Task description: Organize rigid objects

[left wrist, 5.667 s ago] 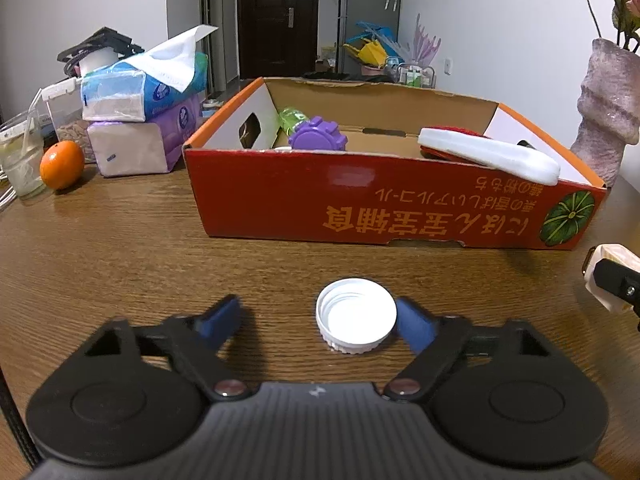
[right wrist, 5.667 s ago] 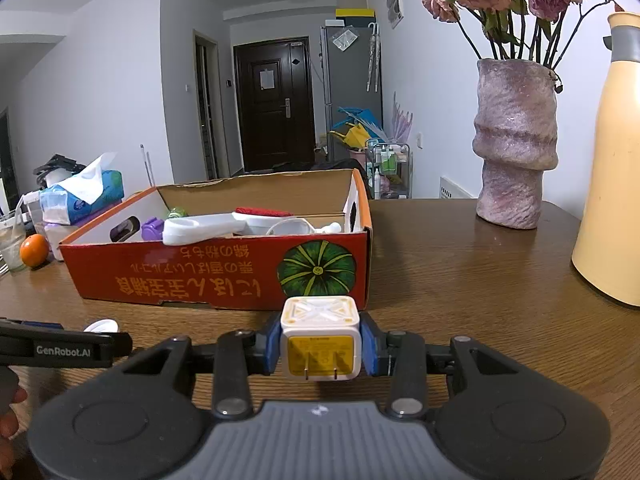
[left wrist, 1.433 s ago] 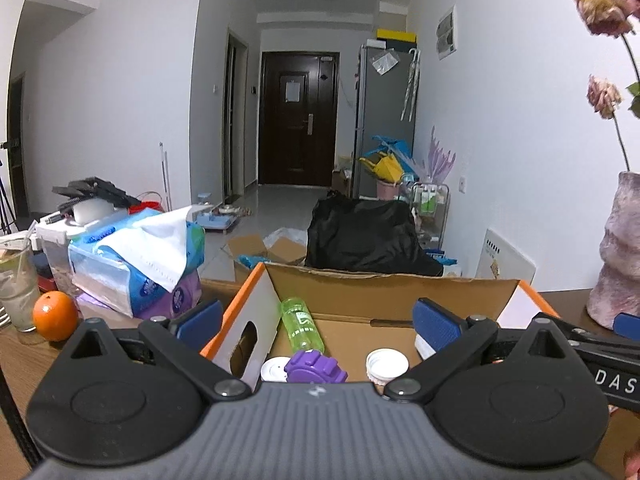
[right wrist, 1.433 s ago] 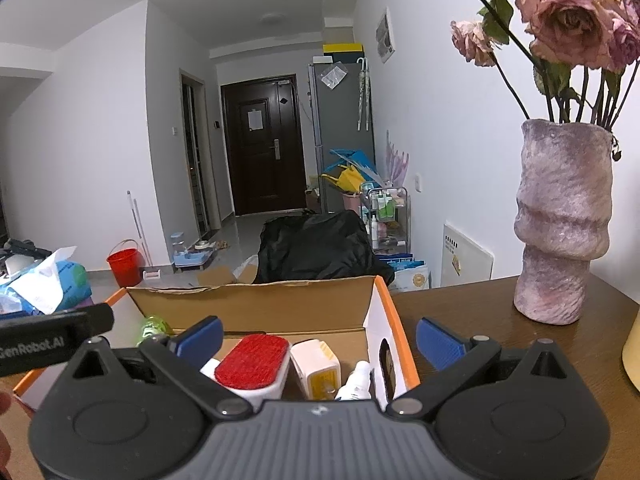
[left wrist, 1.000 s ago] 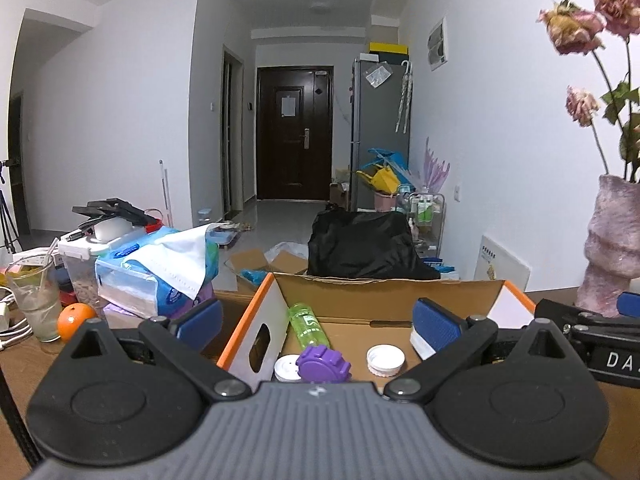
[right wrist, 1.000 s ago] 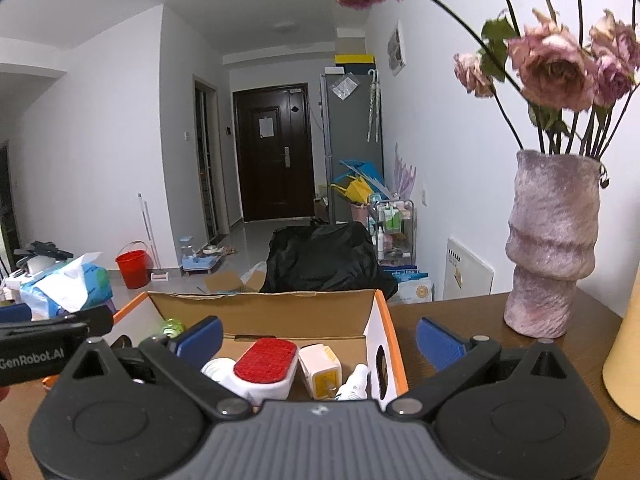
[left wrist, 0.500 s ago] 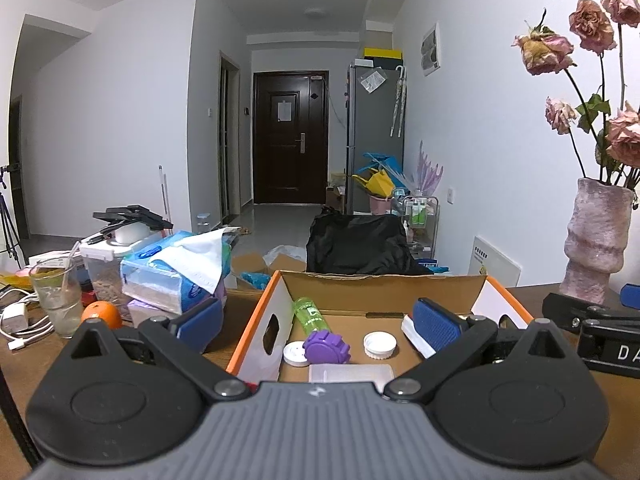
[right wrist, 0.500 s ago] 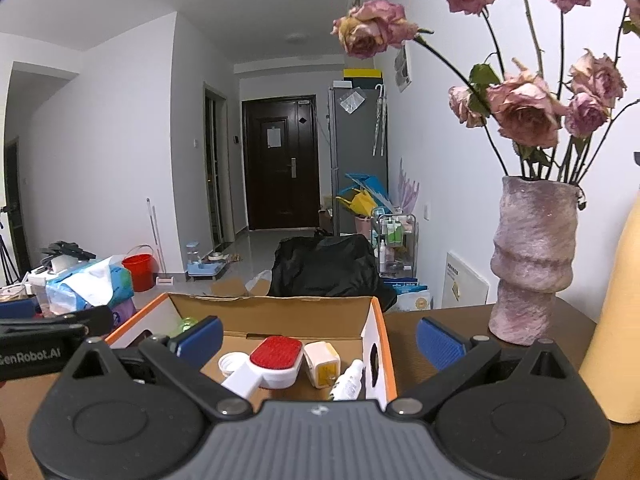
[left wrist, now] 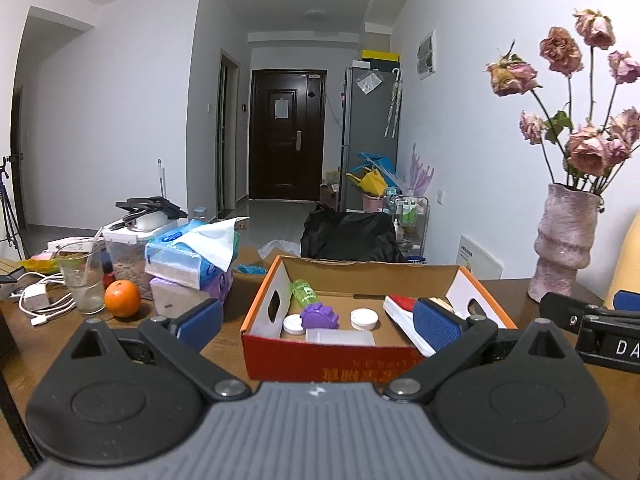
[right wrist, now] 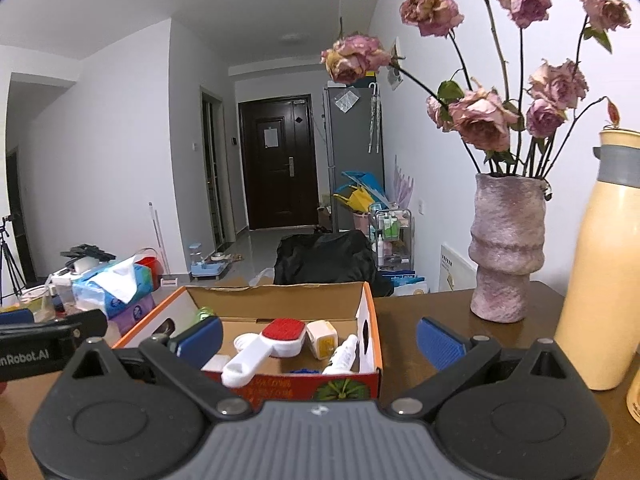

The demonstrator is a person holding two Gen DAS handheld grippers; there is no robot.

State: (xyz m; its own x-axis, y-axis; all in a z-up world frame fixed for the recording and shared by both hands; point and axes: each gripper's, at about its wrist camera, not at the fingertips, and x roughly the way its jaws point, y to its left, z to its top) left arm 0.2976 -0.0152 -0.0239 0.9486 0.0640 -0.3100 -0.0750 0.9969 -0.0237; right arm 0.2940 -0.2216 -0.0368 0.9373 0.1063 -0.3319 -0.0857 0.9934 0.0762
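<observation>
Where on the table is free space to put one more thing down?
Bare wood lies between the box and the vase. The table's left end is crowded: tissue packs, orange, glass, cables.

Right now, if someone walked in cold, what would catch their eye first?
Probably the red-orange cardboard box at the centre of the wooden table, packed with small things like a purple cap and a red-faced white brush. Next, the pink vase of dried roses, standing to the right of the box.
</observation>
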